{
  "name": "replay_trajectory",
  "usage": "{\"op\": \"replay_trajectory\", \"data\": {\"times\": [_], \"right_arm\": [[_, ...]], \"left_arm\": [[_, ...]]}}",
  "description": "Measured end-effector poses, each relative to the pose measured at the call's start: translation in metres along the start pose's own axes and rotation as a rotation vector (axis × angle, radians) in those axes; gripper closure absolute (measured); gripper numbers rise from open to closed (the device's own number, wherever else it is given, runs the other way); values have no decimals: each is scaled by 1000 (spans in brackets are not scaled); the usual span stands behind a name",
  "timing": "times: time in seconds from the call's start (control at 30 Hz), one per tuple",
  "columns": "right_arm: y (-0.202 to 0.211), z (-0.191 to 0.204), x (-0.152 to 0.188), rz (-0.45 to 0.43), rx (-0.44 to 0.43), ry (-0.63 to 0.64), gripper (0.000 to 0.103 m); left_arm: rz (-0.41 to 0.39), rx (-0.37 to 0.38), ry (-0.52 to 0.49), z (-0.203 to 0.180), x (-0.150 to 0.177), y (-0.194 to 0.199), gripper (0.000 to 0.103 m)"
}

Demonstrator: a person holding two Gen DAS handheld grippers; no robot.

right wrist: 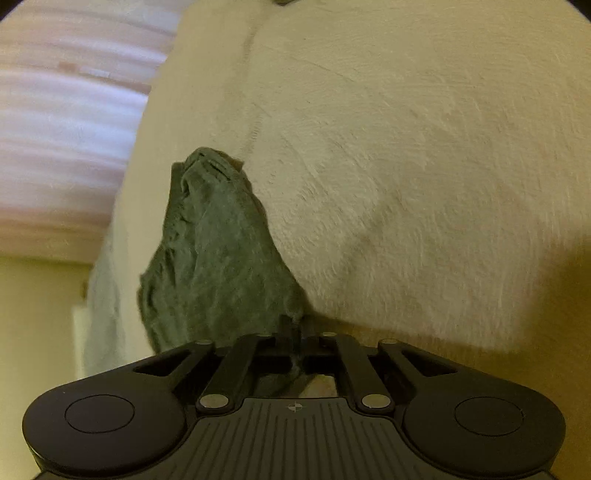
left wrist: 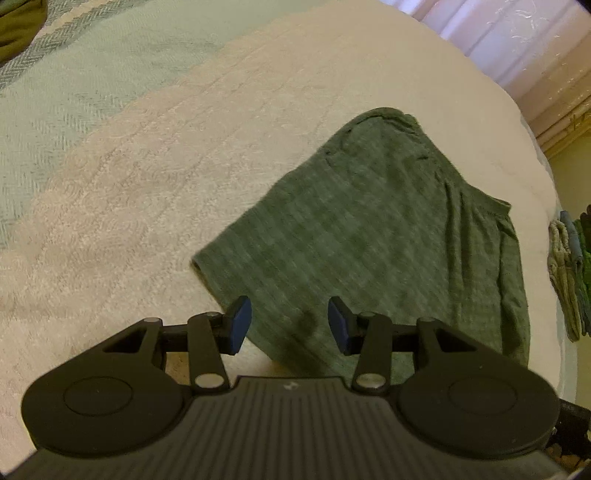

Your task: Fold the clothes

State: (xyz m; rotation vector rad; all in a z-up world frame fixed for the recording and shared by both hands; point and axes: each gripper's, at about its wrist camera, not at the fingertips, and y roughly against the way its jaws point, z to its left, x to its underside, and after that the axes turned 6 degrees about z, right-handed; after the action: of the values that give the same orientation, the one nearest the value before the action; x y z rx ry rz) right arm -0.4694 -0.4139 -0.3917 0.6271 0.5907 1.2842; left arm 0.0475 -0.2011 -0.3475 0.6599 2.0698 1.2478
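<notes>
A grey-green knit garment (left wrist: pixel 369 229) lies spread on a cream bedspread (left wrist: pixel 166 155). My left gripper (left wrist: pixel 290 325) hovers open over the garment's near corner, its blue pads (left wrist: pixel 240 321) apart with nothing between them. In the right wrist view the same garment (right wrist: pixel 214 258) is bunched and stretches away from my right gripper (right wrist: pixel 295 332), whose fingers are shut on the cloth's near edge. The right gripper's pads are hidden by the fabric.
A pale green herringbone blanket (left wrist: pixel 74 74) covers the bed's far left. Pink curtains (left wrist: pixel 517 40) hang beyond the bed. A stack of folded clothes (left wrist: pixel 570 273) sits off the bed's right edge. A dark olive item (left wrist: pixel 18 26) shows at the top left corner.
</notes>
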Motion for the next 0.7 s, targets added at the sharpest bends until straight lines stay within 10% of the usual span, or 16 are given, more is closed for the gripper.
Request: {"op": "replay_trajectory", "data": {"times": [0.2, 0.47, 0.6, 0.7], "right_arm": [[51, 2, -30, -143, 111, 102, 102], [16, -8, -52, -143, 330, 124, 101], [22, -15, -42, -188, 243, 24, 46], [29, -17, -35, -207, 218, 6, 44]], "left_arm": [[-22, -16, 1, 6, 5, 12, 63], [-25, -39, 85, 27, 8, 6, 57], [-58, -13, 214, 50, -2, 2, 47], [-69, 37, 316, 68, -10, -8, 47]]}}
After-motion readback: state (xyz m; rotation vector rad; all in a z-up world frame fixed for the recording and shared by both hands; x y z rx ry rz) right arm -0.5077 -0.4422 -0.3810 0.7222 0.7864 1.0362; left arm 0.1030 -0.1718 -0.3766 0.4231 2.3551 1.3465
